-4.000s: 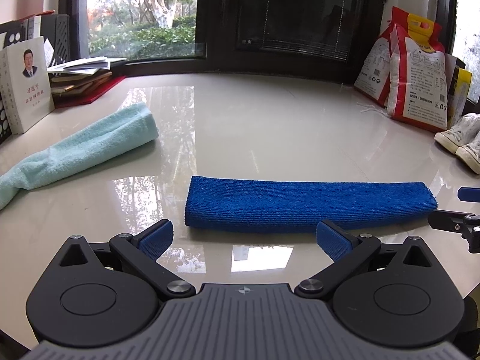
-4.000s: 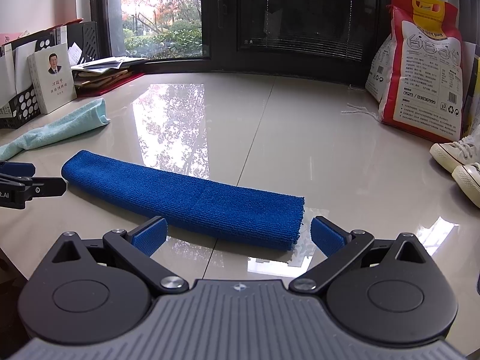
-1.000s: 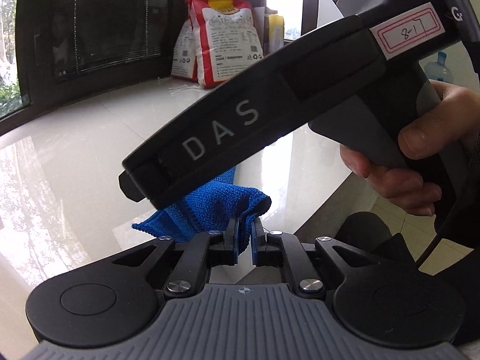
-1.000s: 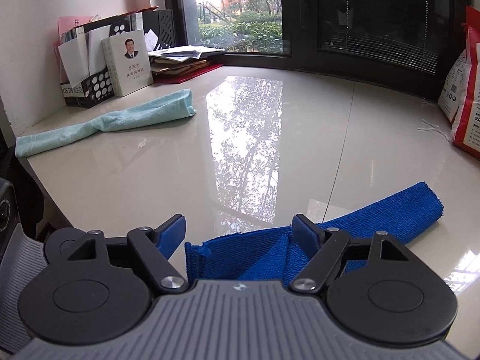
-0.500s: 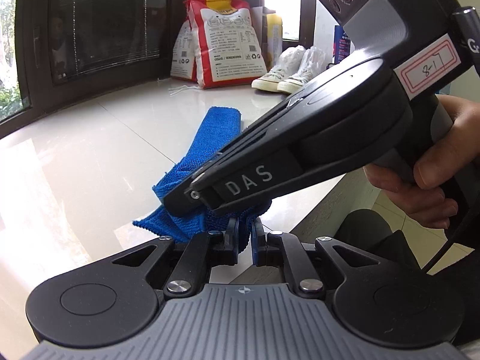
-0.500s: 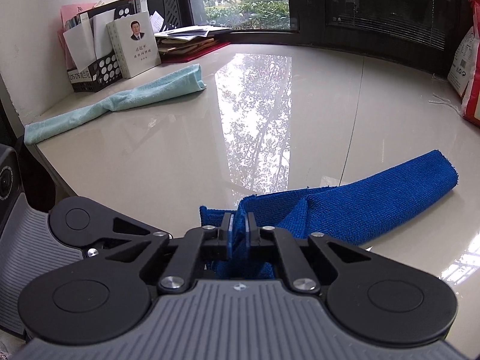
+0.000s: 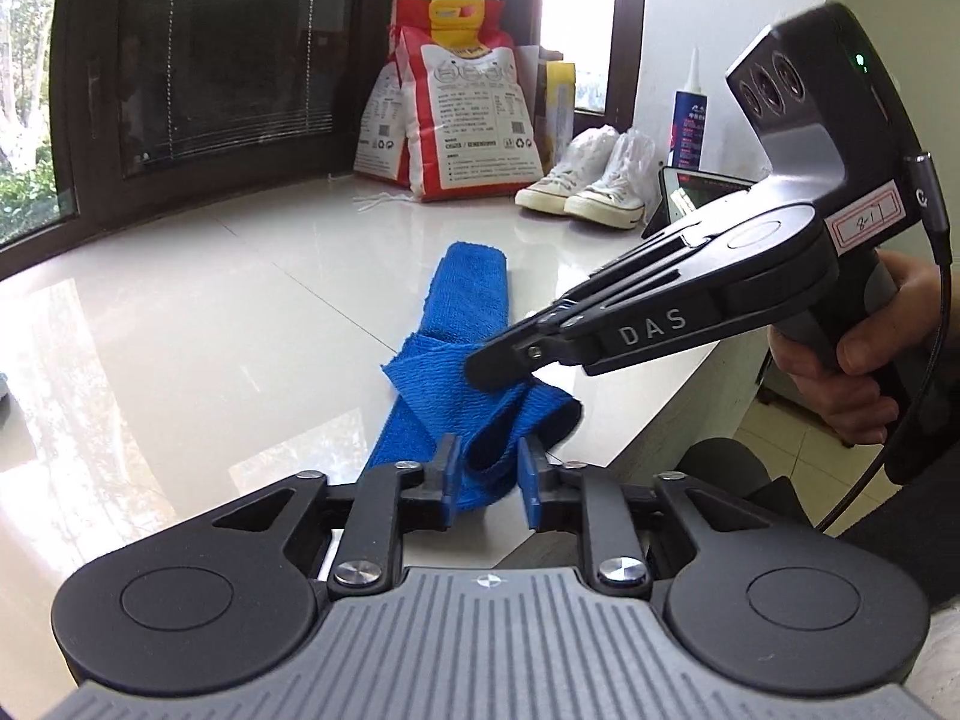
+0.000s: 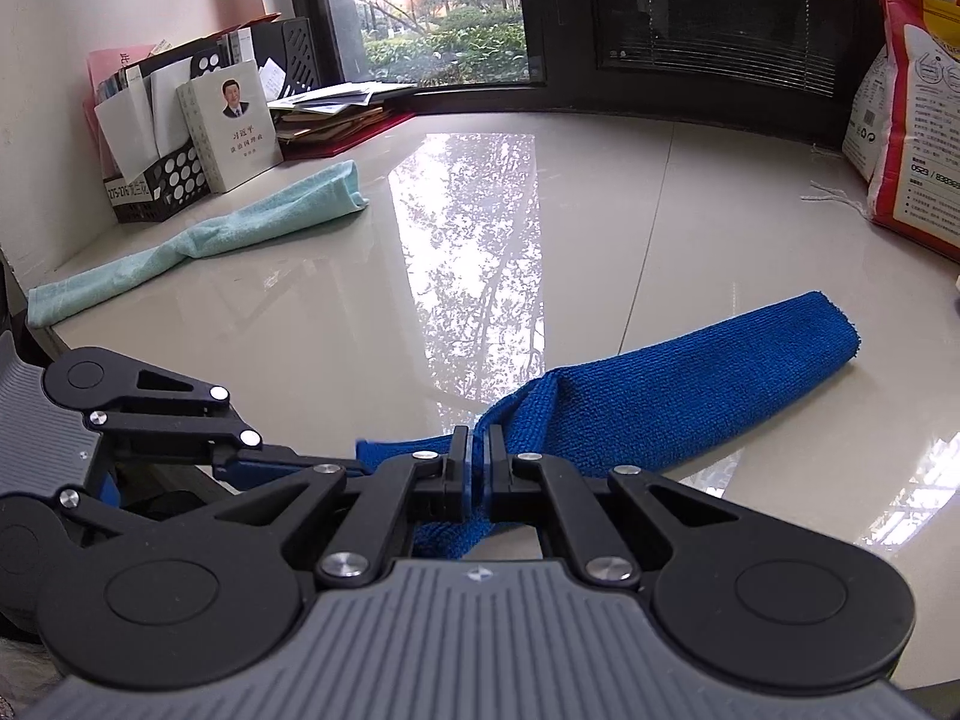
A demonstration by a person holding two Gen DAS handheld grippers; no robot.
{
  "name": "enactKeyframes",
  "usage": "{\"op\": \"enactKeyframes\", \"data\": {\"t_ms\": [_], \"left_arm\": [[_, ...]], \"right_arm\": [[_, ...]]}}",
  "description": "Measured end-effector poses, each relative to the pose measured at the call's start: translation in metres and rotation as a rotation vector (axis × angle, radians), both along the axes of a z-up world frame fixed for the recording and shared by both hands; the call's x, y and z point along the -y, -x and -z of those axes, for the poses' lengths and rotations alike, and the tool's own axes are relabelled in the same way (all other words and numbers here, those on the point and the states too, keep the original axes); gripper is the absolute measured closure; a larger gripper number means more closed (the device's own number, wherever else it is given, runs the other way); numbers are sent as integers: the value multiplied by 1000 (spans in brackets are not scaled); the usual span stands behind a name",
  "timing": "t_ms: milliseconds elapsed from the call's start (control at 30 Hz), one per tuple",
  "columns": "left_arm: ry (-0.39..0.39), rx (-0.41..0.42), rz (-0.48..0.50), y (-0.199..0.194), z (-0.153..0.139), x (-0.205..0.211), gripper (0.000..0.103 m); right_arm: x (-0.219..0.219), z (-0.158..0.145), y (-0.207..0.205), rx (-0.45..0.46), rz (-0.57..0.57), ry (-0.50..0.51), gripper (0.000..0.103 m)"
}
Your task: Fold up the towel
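right gripper [image 8: 478,461]: pads pressed nearly together with a thin fold of the blue towel [image 8: 672,396] clamped between them, at the towel's near end. in the left wrist view the same gripper [image 7: 501,363] comes in from the right, its tip buried in the bunched cloth, held by the person's hand [image 7: 852,372].

left gripper [image 7: 487,483]: blue pads parted, a hanging fold of towel [image 7: 462,360] sitting in the gap; the cloth lies against the left pad, and whether it touches the right pad cannot be told. not clamped.

towel: near end lifted and crumpled at the table's front edge, between the two grippers, which sit just beside each other. the rest lies as a long narrow folded strip on the glossy white table [image 8: 336,324], running away from the edge; far end flat on the surface.

surroundings, left wrist view: red-and-white bags [image 7: 462,114] by the dark window frame, a pair of white sneakers [image 7: 591,192] to their right. right wrist view: a light green towel [image 8: 204,240] lies well apart at far left, near a white book with a portrait [image 8: 231,126] and a black file rack [image 8: 156,180]; stacked papers [image 8: 336,111] behind.
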State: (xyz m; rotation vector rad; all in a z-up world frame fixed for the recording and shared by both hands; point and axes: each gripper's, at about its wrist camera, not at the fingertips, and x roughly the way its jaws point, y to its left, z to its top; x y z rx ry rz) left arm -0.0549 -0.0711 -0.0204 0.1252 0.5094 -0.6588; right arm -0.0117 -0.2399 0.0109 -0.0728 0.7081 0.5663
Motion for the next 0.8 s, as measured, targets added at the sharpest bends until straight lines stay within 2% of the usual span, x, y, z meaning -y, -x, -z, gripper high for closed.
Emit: {"op": "enactKeyframes", "data": {"t_ms": [100, 300, 467, 633, 800], "left_arm": [[-11, 14, -13, -3, -1, -3, 75], [-3, -21, -30, -28, 2, -3, 75], [-22, -15, 28, -46, -1, 11, 76], [-44, -80, 119, -72, 7, 28, 76], [-80, -99, 163, -84, 17, 38, 76]], "right_arm": [[8, -1, 2, 5, 24, 4, 100], [24, -2, 9, 7, 66, 12, 100], [37, -2, 15, 7, 109, 12, 100], [50, -1, 22, 4, 152, 16, 100], [68, 1, 35, -3, 231, 36, 100]]}}
